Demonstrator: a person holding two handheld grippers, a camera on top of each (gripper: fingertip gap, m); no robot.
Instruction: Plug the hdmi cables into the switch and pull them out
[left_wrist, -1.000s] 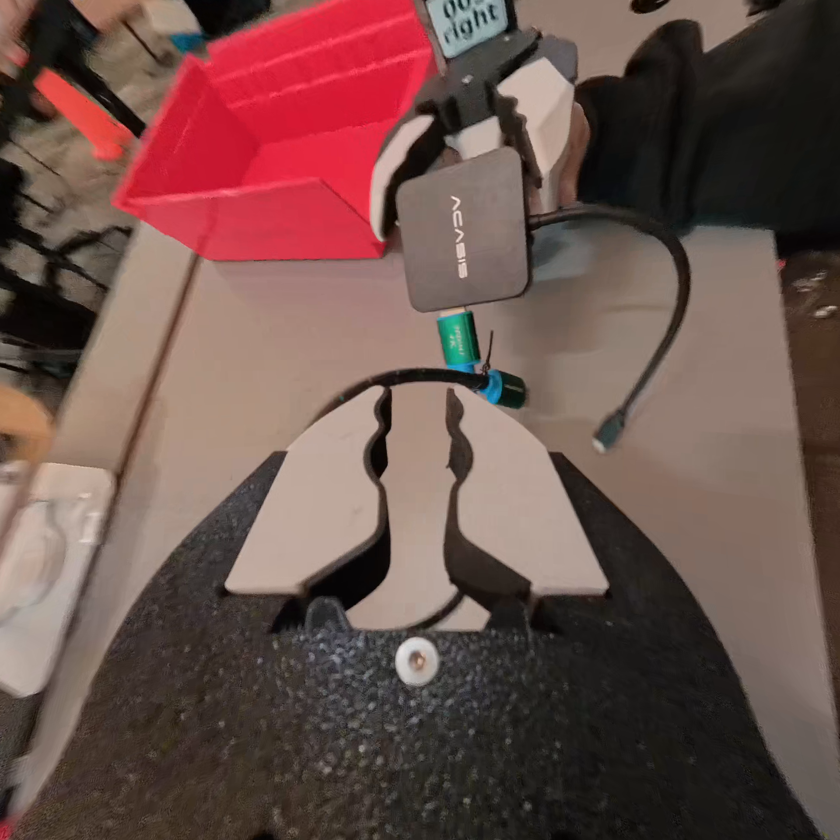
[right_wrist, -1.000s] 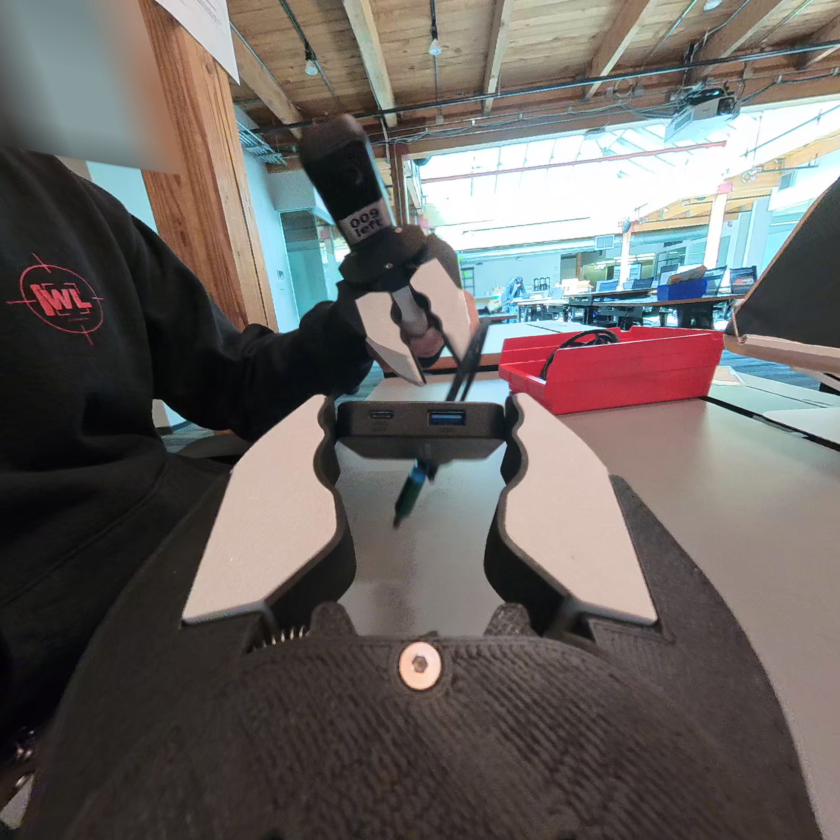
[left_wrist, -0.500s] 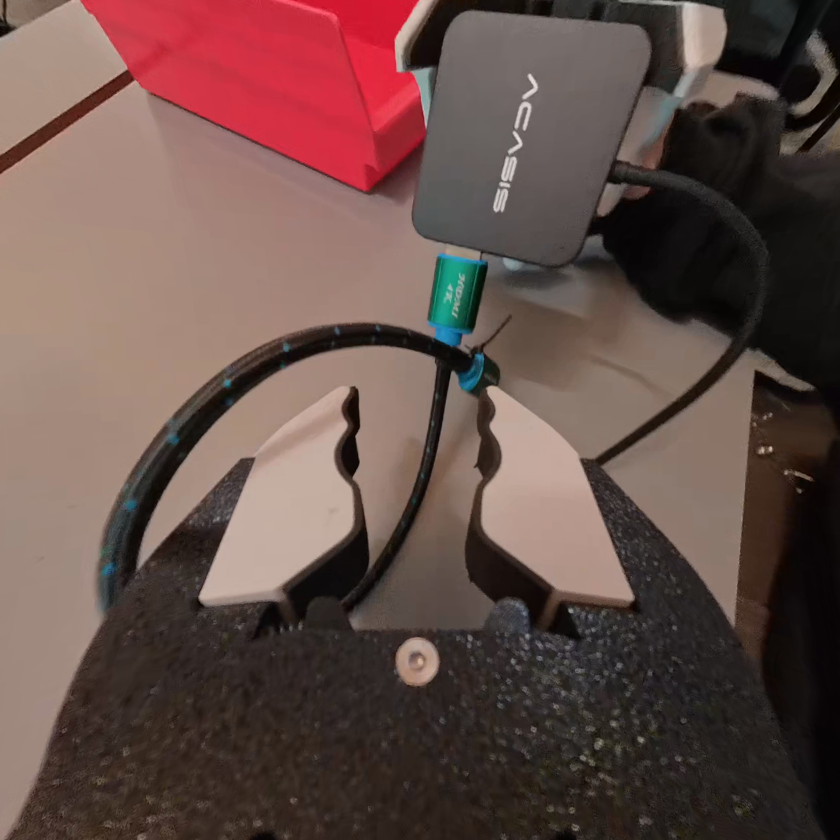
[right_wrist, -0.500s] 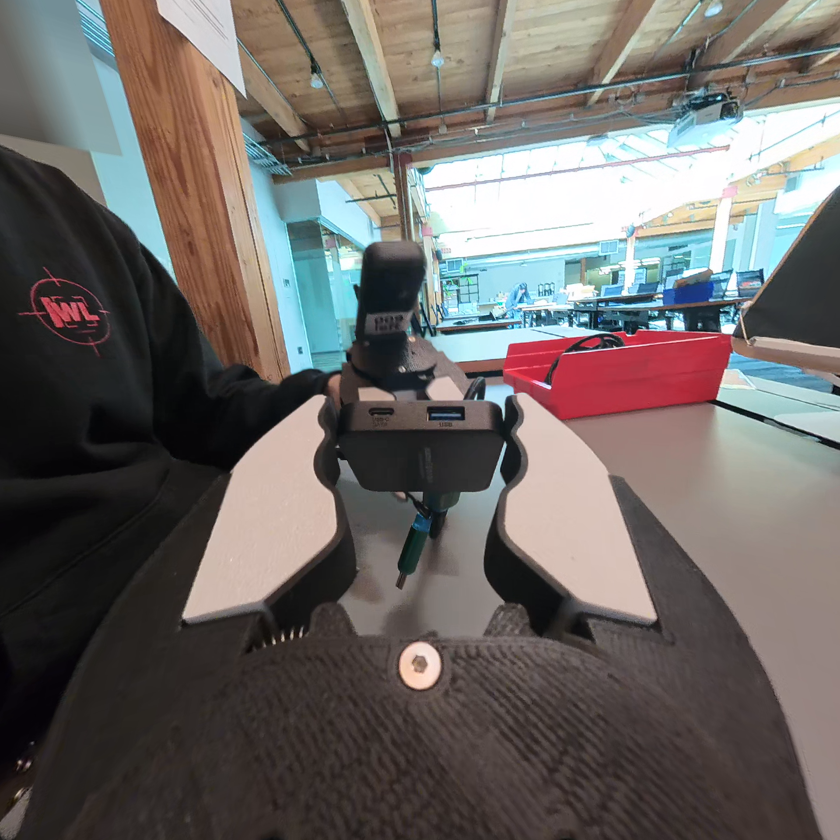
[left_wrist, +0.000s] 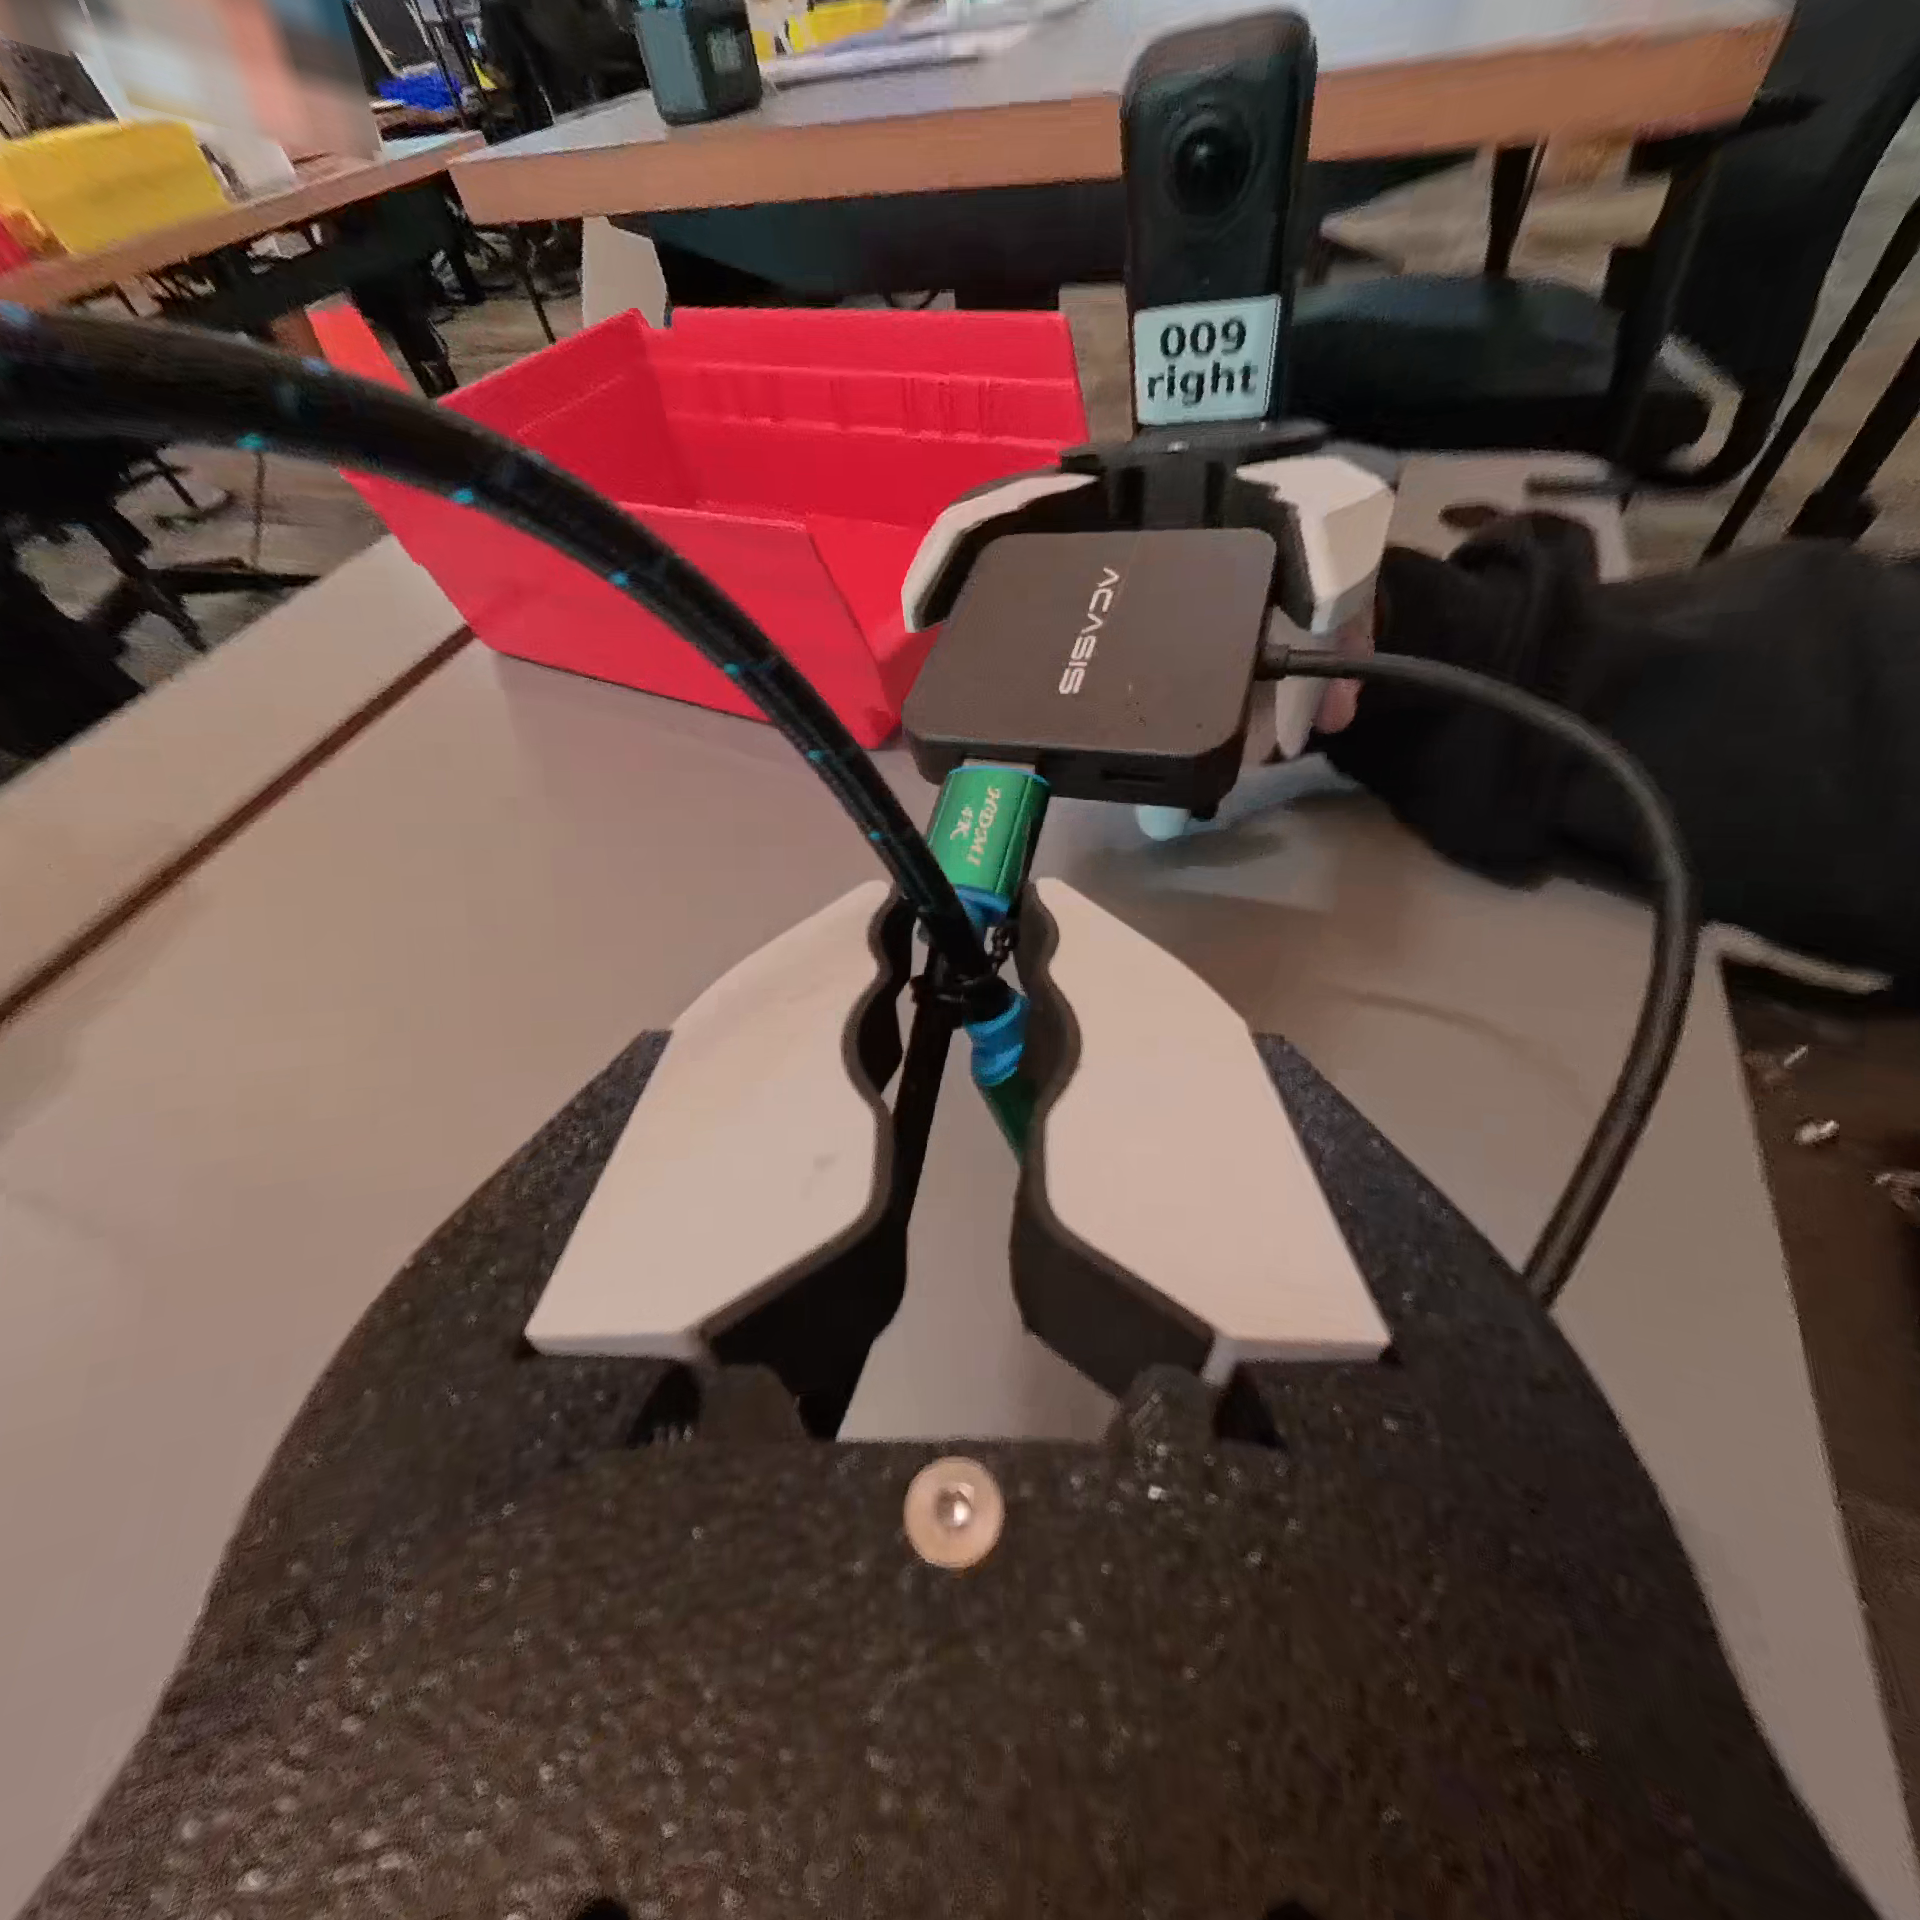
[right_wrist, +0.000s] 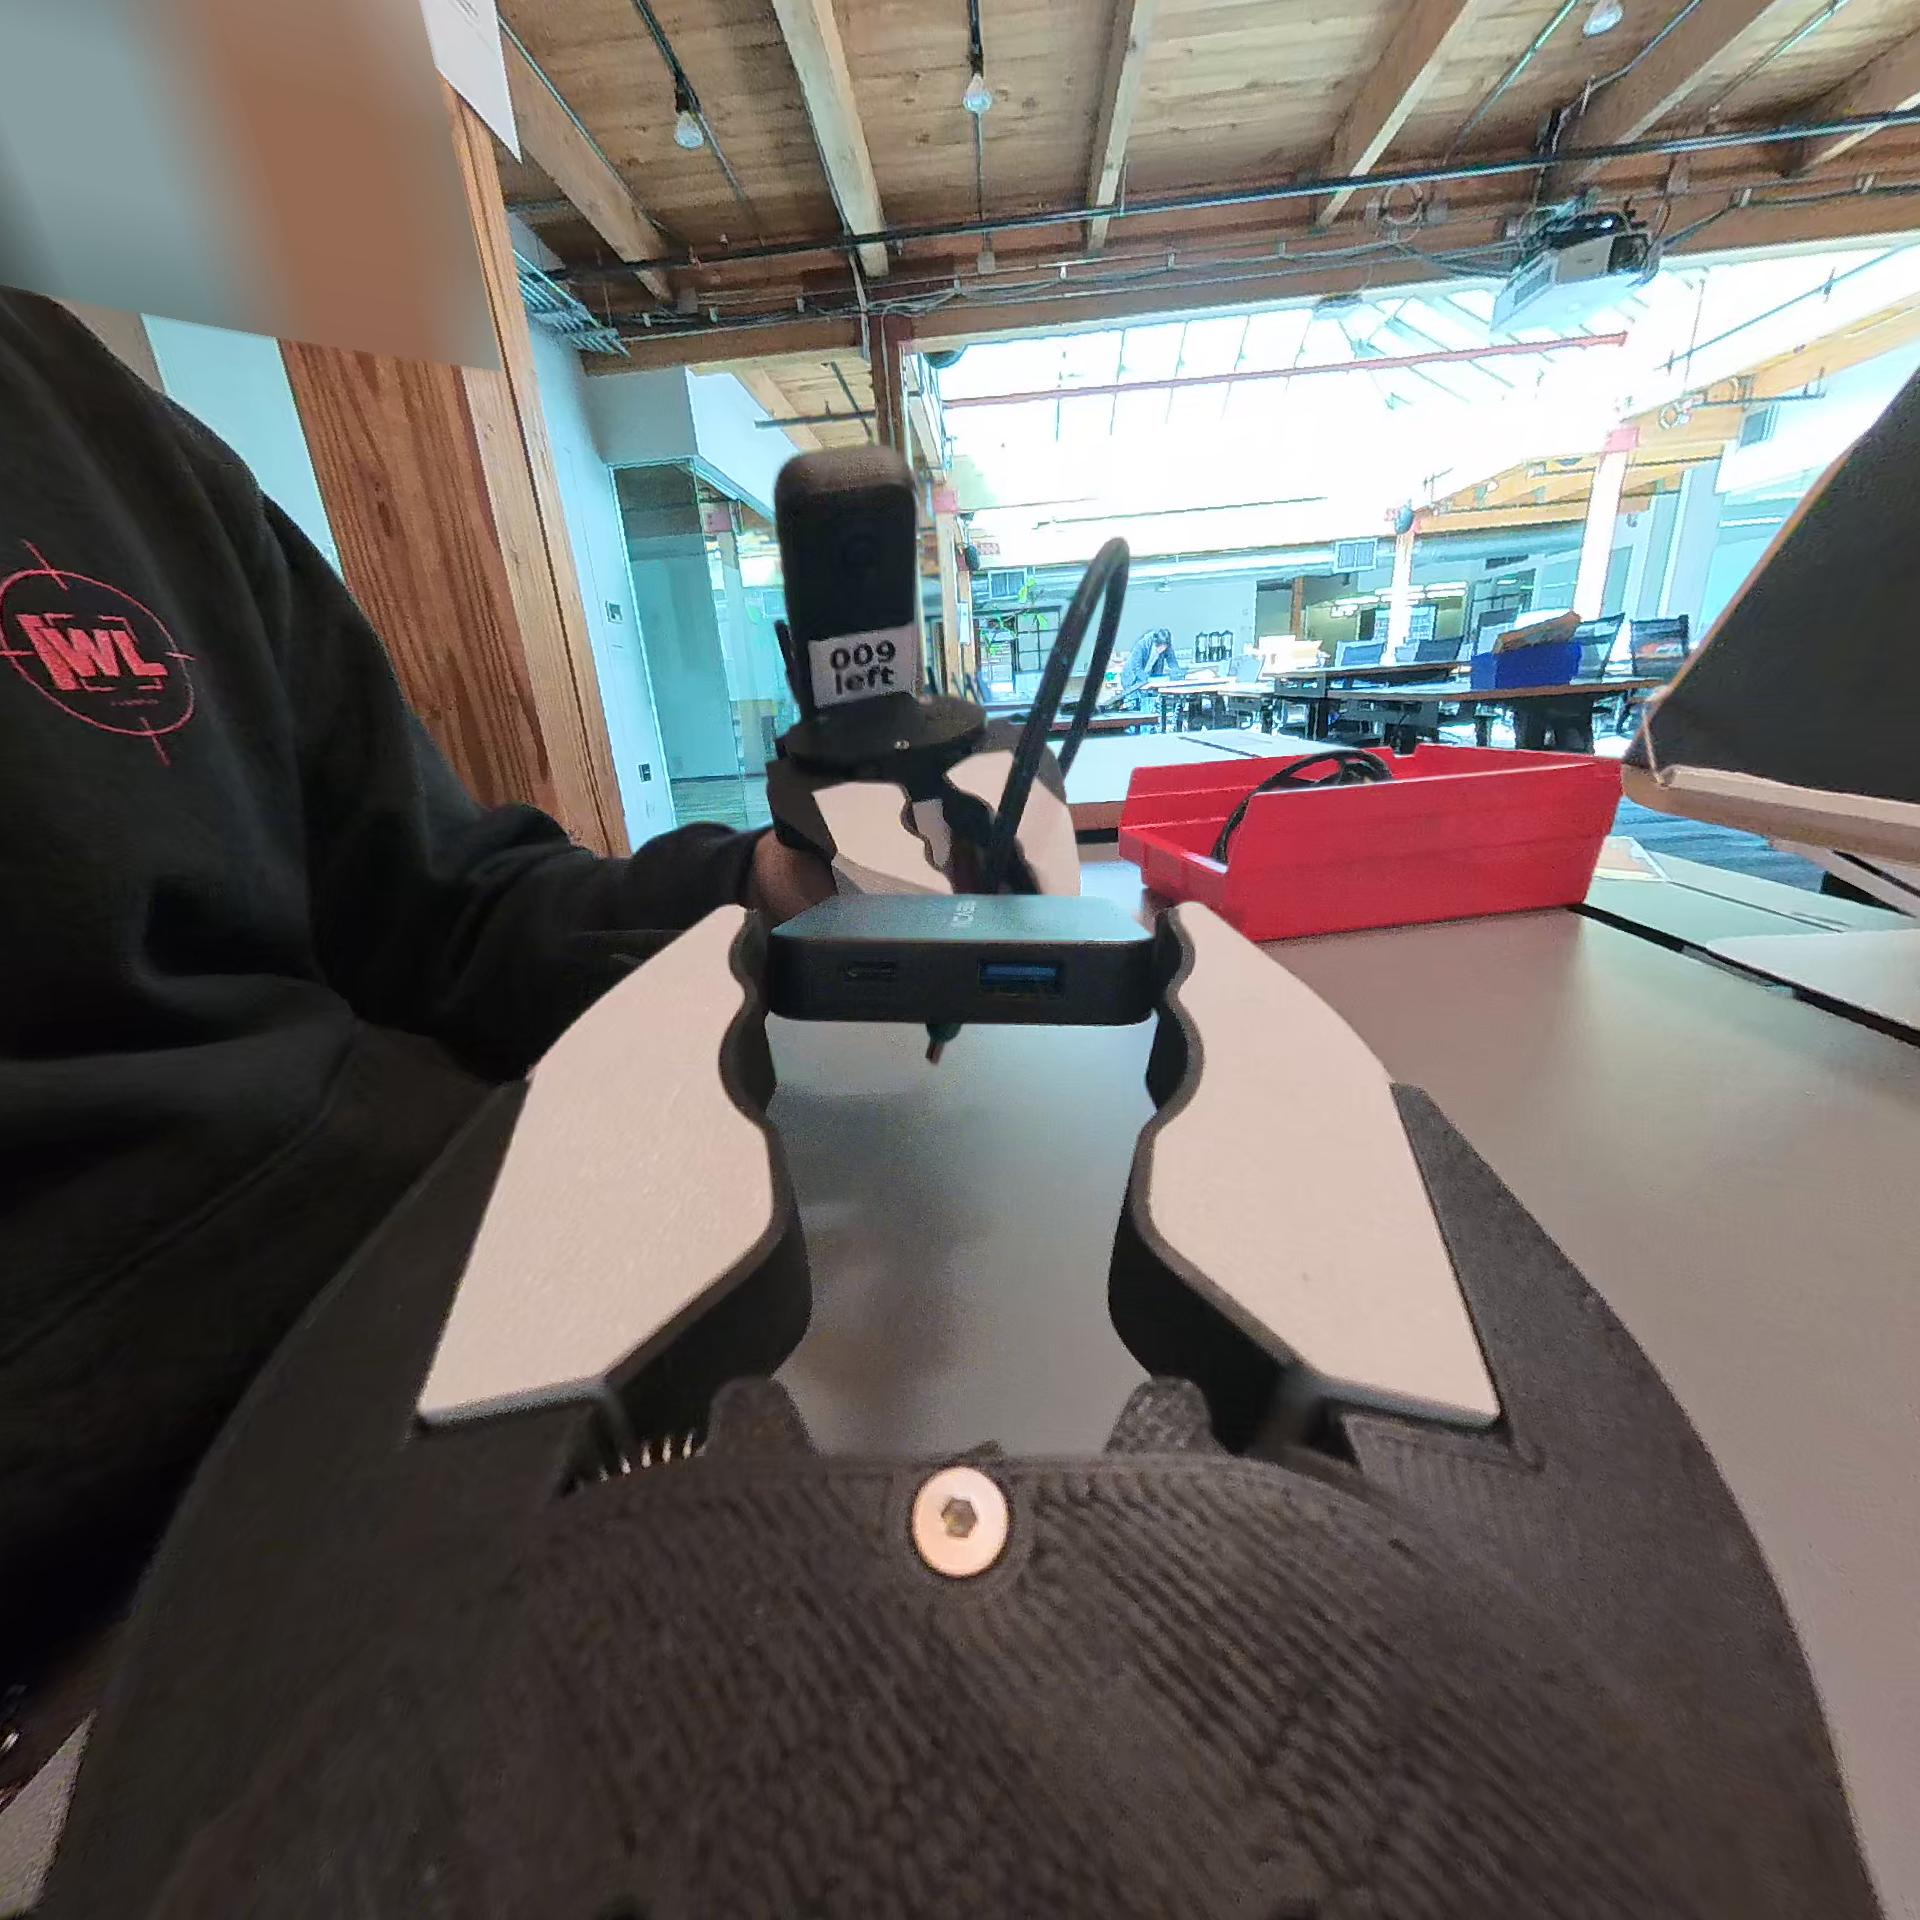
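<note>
Red bin (left_wrist: 790, 499) set on the grey counter (left_wrist: 312, 1039), a black cable coiled inside it (right_wrist: 1309, 779), yellow bin (left_wrist: 104, 177) seen far left, black chair (left_wrist: 1475, 343) placed behind, wooden pillar (right_wrist: 416, 582) seen beyond

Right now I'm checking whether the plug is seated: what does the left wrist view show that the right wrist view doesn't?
Only the left wrist view shows the green HDMI plug entering the switch, with the left claw closed around the braided cable just behind it. Only the right wrist view shows the switch's far edge, with two empty ports, one of them blue, and the right claw clamping its sides. Both show the switch, the cable and a red bin.
</note>
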